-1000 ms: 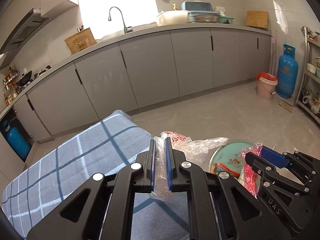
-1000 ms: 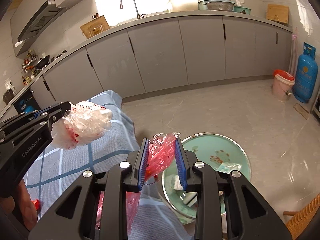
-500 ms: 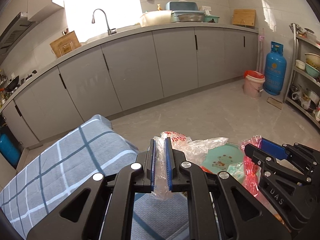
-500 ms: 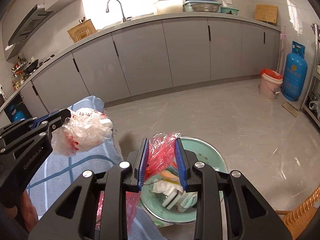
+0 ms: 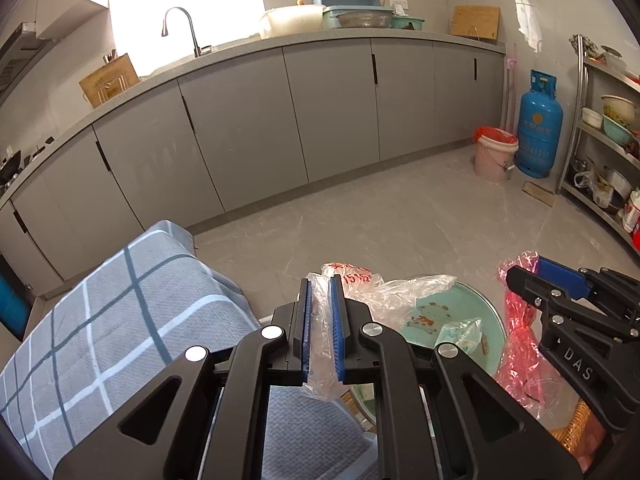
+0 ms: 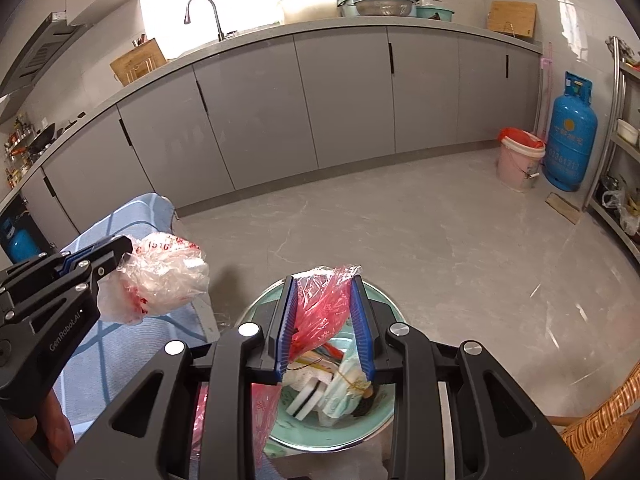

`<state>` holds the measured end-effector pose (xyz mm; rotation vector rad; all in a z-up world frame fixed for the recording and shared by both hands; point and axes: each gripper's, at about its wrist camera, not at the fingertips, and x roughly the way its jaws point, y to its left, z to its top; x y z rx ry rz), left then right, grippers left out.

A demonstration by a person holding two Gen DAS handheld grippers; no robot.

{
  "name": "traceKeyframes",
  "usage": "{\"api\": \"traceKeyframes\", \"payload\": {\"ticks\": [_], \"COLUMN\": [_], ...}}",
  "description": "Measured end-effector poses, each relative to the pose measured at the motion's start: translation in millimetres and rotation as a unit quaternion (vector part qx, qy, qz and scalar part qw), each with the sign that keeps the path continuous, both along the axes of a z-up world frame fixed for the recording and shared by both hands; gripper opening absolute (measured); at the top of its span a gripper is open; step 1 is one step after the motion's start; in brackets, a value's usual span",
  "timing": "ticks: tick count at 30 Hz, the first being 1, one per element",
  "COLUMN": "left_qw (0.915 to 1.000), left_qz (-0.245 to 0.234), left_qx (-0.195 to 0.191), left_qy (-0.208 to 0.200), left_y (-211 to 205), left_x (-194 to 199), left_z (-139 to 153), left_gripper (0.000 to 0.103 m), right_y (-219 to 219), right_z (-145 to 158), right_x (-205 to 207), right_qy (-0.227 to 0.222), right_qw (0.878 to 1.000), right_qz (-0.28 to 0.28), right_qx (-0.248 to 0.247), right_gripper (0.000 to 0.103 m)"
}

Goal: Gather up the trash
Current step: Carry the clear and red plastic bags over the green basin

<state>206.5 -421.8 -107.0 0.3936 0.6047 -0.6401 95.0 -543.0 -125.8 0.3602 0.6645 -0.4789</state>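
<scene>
The left gripper is closed on a crumpled clear plastic bag with red print, the film pinched between its blue-padded fingers and bunching out ahead of the tips. In the right wrist view the same bag hangs as a loose wad from the left gripper, above the edge of a grey-blue checked cloth.

The right gripper clamps a thin red plastic bag between its pads, the sheet spreading wide at the tips and trailing down below the fingers. It hangs over a round pale-green enamel basin sitting on the floor just beside the cloth. Inside the basin lie a white sponge with a dark layer and crumpled pale wrappers. A woven wicker edge shows at the lower right.
</scene>
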Motion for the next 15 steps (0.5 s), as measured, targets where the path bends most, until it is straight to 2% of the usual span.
{"api": "traceKeyframes", "payload": {"ticks": [15], "left_qw": [0.9995], "left_qz": [-0.013], "left_qx": [0.012], "left_qy": [0.024], "left_y": [-24], "left_x": [5], "left_z": [-29], "left_gripper": [0.01], "right_y": [-25], "right_z": [-20], "right_x": [1], "right_qy": [0.012], "right_qw": [1.0], "right_qz": [-0.016], "right_qx": [0.004], "right_gripper": [0.029]}}
